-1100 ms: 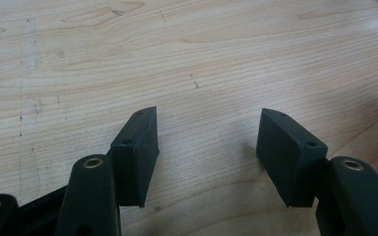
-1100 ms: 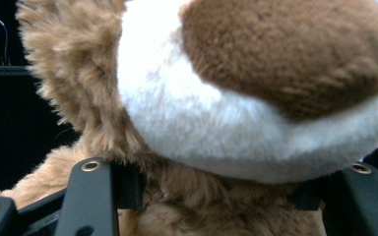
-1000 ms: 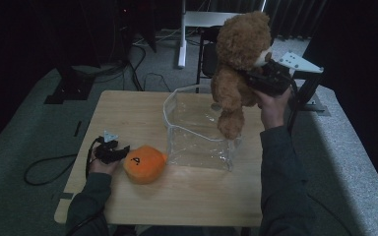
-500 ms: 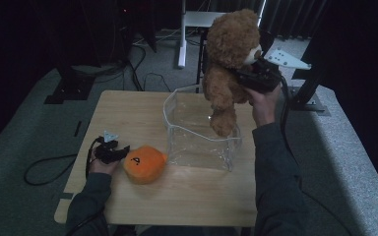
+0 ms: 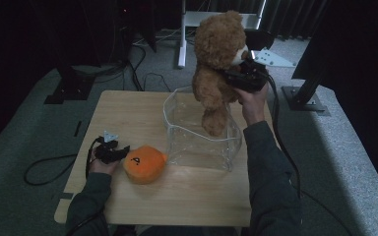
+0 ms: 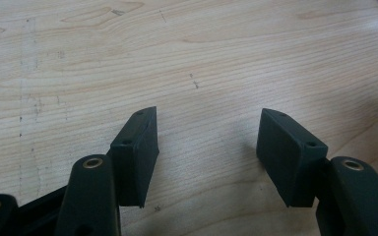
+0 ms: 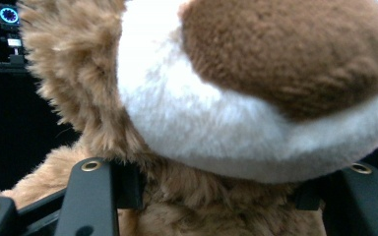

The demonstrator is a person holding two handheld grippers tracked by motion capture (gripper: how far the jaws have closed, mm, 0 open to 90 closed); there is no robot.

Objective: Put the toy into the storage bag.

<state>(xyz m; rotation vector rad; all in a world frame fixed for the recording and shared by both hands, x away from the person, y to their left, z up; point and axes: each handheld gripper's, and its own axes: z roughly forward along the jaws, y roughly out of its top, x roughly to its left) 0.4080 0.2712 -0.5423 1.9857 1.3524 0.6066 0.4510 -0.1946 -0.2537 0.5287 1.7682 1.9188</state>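
1. The right gripper (image 5: 234, 74) squeezes the teddy bear (image 5: 217, 59) around its neck, just under the white snout.
2. The bear hangs up in the air, with its feet dipping into the clear box (image 5: 177, 105) on the worktop (image 5: 128, 113).
3. The left gripper (image 5: 120, 150) rests on the worktop with its jaws apart, holding nothing, right beside the orange plush toy (image 5: 144, 164).

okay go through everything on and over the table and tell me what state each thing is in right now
Teddy bear: held up in the air, upright, its feet hanging over the bin.
Clear plastic bin: upright on the table, open-topped.
Orange plush toy: lying on the table.
Right gripper: shut on the teddy bear.
Left gripper: open, nothing between its jaws.
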